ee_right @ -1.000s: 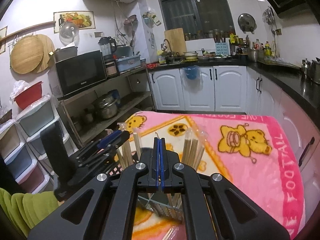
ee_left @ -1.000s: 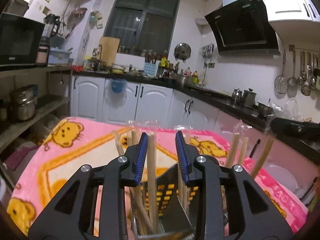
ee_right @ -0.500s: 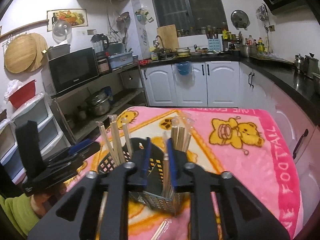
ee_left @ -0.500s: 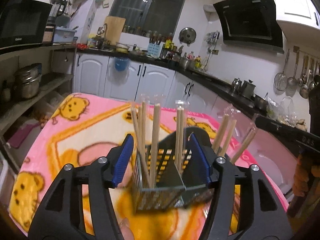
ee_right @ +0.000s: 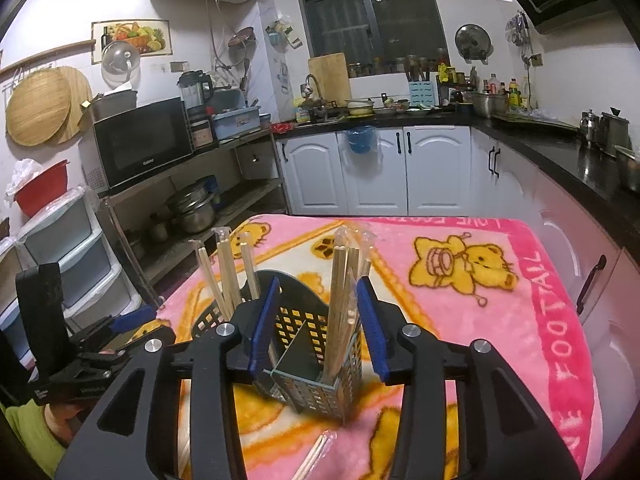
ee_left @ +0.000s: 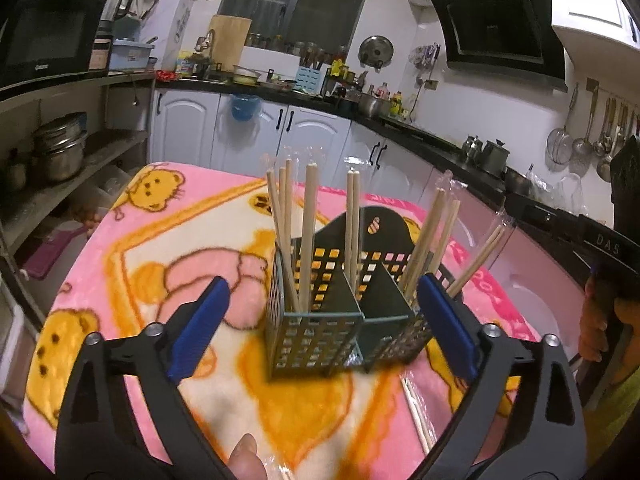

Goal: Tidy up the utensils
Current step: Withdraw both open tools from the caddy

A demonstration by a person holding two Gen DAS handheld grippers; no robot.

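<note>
Left wrist view: left gripper (ee_left: 320,322) jaws opening wide, nothing pinched; chopsticks (ee_left: 308,232) stand upright in the divided basket (ee_left: 316,336) on the pink blanket (ee_left: 132,256). Right gripper (ee_right: 317,326) is opening too, pads flanking one wrapped pair (ee_right: 340,300), apparently just released; spare pairs (ee_right: 314,456) lie loose beside the basket.

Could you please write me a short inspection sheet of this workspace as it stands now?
Surface: pink bear-print blanket covers the table.
Job's things: dark perforated plastic utensil caddy stands upright, wooden chopsticks standing in its compartments.
Clutter: wrapped chopsticks lie loose on the blanket near the caddy.
Grippers: left tool opening wide, holding nothing; right tool opening, its pads beside the caddy's chopsticks.
Cables: nothing seen.
Surroundings: white kitchen cabinets, black microwave.
</note>
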